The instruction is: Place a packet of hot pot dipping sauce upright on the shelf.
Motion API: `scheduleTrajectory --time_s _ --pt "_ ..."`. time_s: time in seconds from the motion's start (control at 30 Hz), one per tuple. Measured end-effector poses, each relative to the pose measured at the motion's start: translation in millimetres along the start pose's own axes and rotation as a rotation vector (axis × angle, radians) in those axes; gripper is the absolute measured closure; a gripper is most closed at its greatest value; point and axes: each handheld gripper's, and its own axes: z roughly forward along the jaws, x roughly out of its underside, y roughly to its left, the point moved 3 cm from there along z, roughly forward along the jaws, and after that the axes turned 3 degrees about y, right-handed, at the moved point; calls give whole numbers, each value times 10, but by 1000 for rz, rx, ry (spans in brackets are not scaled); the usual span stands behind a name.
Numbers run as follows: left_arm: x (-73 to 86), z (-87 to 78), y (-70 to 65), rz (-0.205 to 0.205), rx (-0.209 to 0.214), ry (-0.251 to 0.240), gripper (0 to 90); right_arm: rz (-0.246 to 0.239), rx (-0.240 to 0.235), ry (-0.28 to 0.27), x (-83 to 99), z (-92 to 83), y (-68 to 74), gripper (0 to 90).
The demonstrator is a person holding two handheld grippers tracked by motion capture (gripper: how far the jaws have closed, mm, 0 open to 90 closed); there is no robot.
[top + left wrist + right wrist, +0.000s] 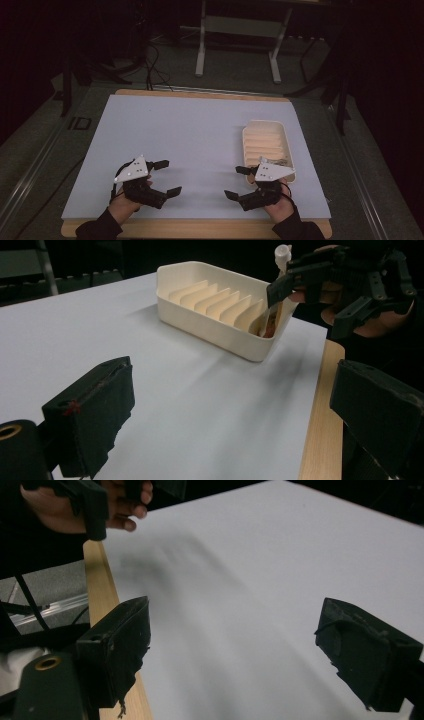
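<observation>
Two spread tongs hover low over the near edge of the surface [200, 130].

The left tongs [169, 177] sit near the front left, jaws wide apart and holding nothing. The right tongs [238, 182] sit near the front right, likewise wide apart and bare. Just beyond the right tongs lies the cream tray [266, 142], ribbed inside, with a small item at its near end.

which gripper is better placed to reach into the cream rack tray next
Probably the right. The right gripper sits beside the near end of the cream tray, jaws open. The left gripper, also open, is across the white mat, farther off.
</observation>
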Motion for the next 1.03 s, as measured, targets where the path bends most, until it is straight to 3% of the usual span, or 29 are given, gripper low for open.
scheduleTrajectory --time_s 0.67,1.03 --pt "43 14 18 5 -5 18 46 -14 9 94 240 -81 15 142" --pt "53 28 24 6 -5 25 46 -15 -14 84 257 -103 -6 142"
